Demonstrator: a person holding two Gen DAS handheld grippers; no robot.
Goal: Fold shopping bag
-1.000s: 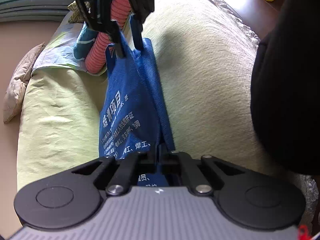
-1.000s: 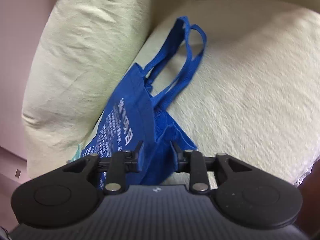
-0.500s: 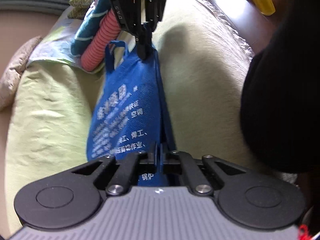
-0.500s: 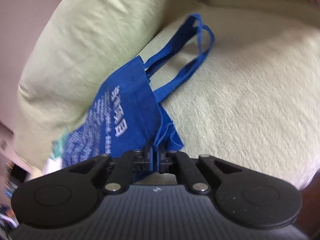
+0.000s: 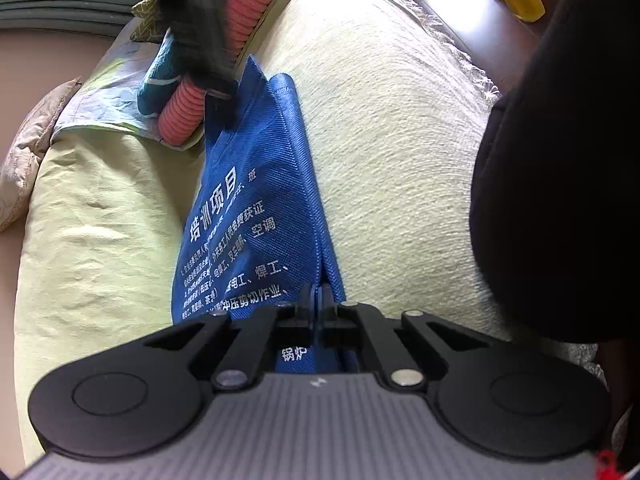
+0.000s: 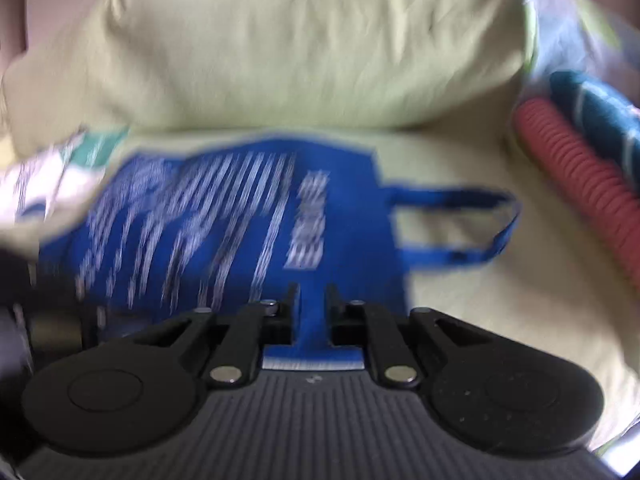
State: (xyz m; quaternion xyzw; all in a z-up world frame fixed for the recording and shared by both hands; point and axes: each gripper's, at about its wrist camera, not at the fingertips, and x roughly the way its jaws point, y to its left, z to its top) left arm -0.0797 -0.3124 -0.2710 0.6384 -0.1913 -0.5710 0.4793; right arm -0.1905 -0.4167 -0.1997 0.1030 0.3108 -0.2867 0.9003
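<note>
A blue shopping bag (image 5: 256, 208) with white print lies on a pale green sofa seat. My left gripper (image 5: 318, 296) is shut on the bag's near edge. In the left wrist view the right gripper (image 5: 218, 92) shows blurred at the bag's far top corner. In the right wrist view the bag (image 6: 240, 216) lies spread flat, its two handles (image 6: 460, 224) pointing right. My right gripper (image 6: 312, 296) has its fingers slightly apart with blue fabric between them. The view is motion-blurred.
A green back cushion (image 6: 280, 52) stands behind the bag. A pink ribbed roll (image 6: 576, 184) and a teal cloth (image 6: 600, 108) lie at the right. A white printed item (image 6: 48, 184) lies at the left. The operator's dark sleeve (image 5: 560, 180) fills the right.
The right gripper swung sideways with the bag's top corner, and the bag went from hanging bunched to spread flat on the seat. Its fingers have parted slightly. The left gripper kept its hold.
</note>
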